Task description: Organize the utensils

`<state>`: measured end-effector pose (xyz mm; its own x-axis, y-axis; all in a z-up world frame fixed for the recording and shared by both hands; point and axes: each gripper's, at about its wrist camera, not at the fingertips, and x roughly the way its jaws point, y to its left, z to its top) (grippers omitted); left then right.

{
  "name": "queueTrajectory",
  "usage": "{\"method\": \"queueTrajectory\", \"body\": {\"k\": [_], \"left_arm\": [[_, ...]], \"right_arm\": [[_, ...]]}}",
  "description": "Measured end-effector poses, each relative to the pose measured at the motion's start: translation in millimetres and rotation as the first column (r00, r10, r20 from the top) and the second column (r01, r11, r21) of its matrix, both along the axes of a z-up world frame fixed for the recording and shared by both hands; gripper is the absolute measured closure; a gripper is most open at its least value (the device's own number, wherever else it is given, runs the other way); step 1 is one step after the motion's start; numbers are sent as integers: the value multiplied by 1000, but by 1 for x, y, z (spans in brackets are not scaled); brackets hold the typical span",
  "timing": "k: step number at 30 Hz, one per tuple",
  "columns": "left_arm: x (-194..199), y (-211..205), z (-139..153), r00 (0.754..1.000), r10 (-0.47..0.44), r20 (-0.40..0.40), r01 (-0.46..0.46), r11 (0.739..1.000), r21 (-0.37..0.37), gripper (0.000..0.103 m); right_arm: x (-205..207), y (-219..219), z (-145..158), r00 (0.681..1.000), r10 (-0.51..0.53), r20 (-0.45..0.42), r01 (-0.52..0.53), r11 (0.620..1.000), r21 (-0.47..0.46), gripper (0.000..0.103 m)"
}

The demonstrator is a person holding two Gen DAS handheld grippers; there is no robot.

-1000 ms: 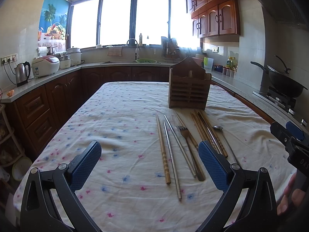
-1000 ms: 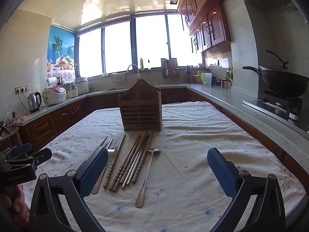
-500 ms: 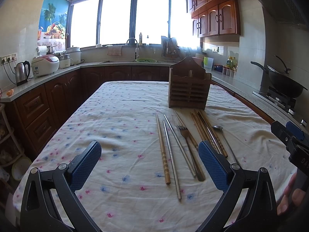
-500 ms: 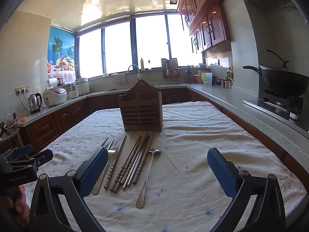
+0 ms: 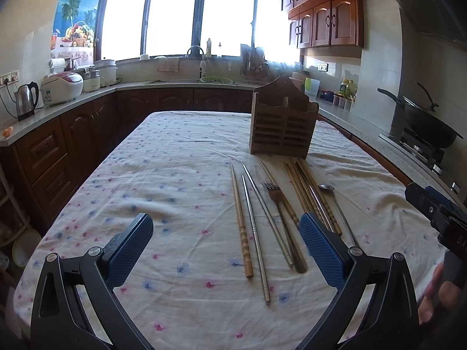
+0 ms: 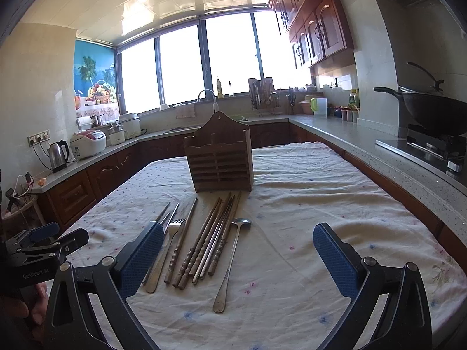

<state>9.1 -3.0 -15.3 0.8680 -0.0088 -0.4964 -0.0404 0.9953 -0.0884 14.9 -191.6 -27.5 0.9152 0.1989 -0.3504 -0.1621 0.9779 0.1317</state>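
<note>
A slatted wooden utensil holder [image 5: 282,122] [image 6: 219,160] stands upright at the far middle of the table. In front of it lie a wooden chopstick [image 5: 240,218], two metal chopsticks [image 5: 254,233], a fork [image 5: 277,201] [image 6: 172,233], a bundle of wooden chopsticks [image 5: 309,192] [image 6: 213,239] and a spoon [image 5: 335,201] [image 6: 230,259]. My left gripper [image 5: 226,248] hovers open over the near ends of the chopsticks, holding nothing. My right gripper [image 6: 239,253] is open too, with the bundle and spoon between its fingers and nothing gripped.
A floral cloth covers the table [image 5: 163,175] [image 6: 321,204]. Dark wood counters ring the room, with a kettle [image 5: 24,100], a rice cooker [image 5: 61,87], a sink at the back, and a wok [image 6: 435,113] on the stove at right.
The right gripper has dropped and advanced slightly toward the utensils. The left gripper and all utensils hold still.
</note>
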Motion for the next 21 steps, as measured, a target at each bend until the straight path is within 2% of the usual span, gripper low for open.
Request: {"method": "queueTrajectory", "body": {"k": [5,8,11,13,15,17,21], "left_arm": [[23,2,-2,998,-35,-58,33,999,-39,1],[41,-1,-2,992,-83,-97,77,995,-58,11],[64,-5,-3,978,-147,-145,134,986,-100,21],[80,-8,-4,968,-179,-173,160,980,-119,28],[95,-14,-4,956,-215,-201,191,973,-132,40],[110,-19,-7,940,-252,-231,223,964,-143,48],[136,-26,-18,904,-302,-303,257,950,-178,53]], "right_arm": [[18,-1,0,996,35,-76,-32,999,40,1],[30,-2,-1,992,52,-115,-46,997,59,1],[45,-6,-3,982,79,-170,-61,992,109,9],[59,-9,-6,972,94,-216,-64,988,143,17],[74,-11,-10,960,109,-259,-66,984,166,25],[89,-13,-14,945,122,-304,-67,980,186,32],[117,-14,-26,909,153,-388,-65,971,230,42]]}}
